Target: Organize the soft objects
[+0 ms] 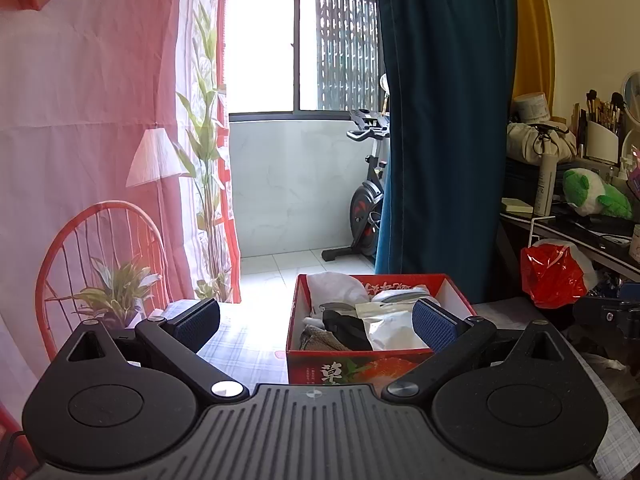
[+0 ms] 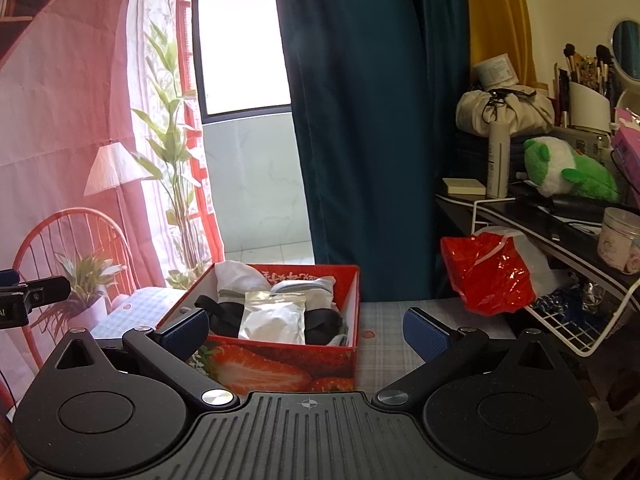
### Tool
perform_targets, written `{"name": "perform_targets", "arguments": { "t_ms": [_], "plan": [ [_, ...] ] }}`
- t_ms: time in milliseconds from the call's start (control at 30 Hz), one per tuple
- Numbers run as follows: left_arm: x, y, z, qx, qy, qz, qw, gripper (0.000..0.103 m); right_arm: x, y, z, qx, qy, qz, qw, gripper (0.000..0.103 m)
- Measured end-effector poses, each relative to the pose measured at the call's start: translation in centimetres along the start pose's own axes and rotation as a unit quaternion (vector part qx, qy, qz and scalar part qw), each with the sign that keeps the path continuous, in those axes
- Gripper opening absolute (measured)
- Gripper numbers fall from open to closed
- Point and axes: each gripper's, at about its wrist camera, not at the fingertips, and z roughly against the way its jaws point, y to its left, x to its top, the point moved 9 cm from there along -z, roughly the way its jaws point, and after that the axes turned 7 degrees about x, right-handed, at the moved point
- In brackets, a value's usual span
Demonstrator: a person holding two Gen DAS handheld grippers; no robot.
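Note:
A red strawberry-print box stands on the checked tablecloth, filled with soft items: white cloth, black fabric and a white pouch. My left gripper is open just before the box's near left corner, nothing between its blue pads. My right gripper is open as well, in front of the box's near right part, holding nothing. The other gripper shows at the right edge of the left wrist view and at the left edge of the right wrist view.
A red plastic bag hangs off a cluttered dark desk at right, with a green-and-white plush, a spray bottle and a white wire rack. A teal curtain hangs behind; a printed pink backdrop fills the left.

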Motion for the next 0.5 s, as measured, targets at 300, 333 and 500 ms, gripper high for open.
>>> {"name": "perform_targets", "arguments": {
  "t_ms": [300, 333, 500],
  "plan": [
    [-0.05, -0.17, 0.10, -0.002, 0.002, 0.001, 1.0000, 0.103, -0.06, 0.12, -0.10, 0.003, 0.001, 0.002, 1.000, 0.103],
    [-0.06, -0.21, 0.11, -0.002, 0.003, 0.002, 1.0000, 0.103, -0.07, 0.09, -0.13, 0.003, 0.002, 0.002, 1.000, 0.103],
    [-0.10, -0.17, 0.10, -0.002, 0.004, 0.002, 1.0000, 0.103, -0.15, 0.14, -0.17, 0.004, 0.002, 0.002, 1.000, 0.103]
  ]
}}
